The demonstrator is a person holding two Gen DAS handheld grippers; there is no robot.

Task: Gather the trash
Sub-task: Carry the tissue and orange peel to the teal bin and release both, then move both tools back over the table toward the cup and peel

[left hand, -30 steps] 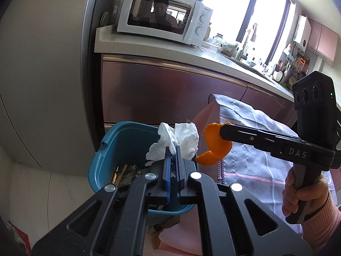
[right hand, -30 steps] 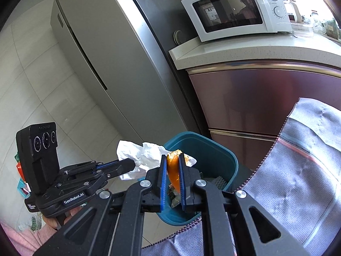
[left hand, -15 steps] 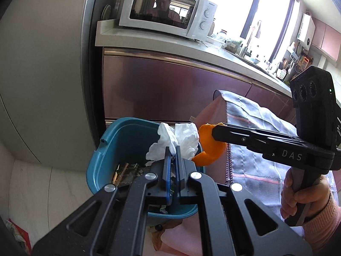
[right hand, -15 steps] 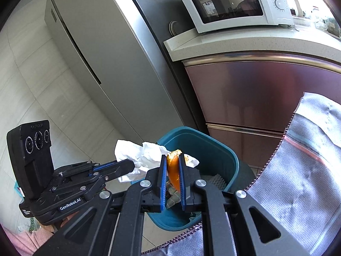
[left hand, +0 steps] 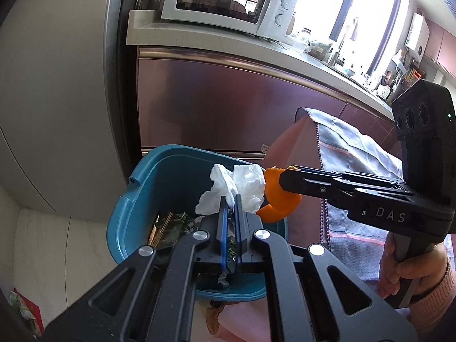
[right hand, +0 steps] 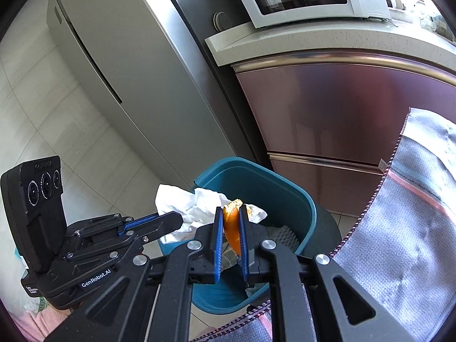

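Observation:
A teal trash bin (left hand: 136,199) stands on the floor by the cabinets, with wrappers inside; it also shows in the right wrist view (right hand: 285,188). My left gripper (left hand: 231,199) is shut on a crumpled white tissue (left hand: 245,185) held over the bin's opening. My right gripper (right hand: 231,213) is shut on an orange peel (right hand: 232,228), also over the bin. In the left wrist view the right gripper (left hand: 285,175) comes in from the right with the peel (left hand: 278,202) beside the tissue. In the right wrist view the left gripper (right hand: 178,218) holds the tissue (right hand: 185,208).
A steel fridge (right hand: 128,71) stands left of the bin. Purple cabinets (left hand: 228,108) lie behind it, with a white microwave (left hand: 228,2) on the counter. A table with a grey cloth (right hand: 413,228) is at the right. A pink garment (left hand: 299,156) hangs near the bin.
Both grippers have moved closer to the bin and a little lower, with tissue and peel still held. The peel now sits right beside the tissue over the opening.

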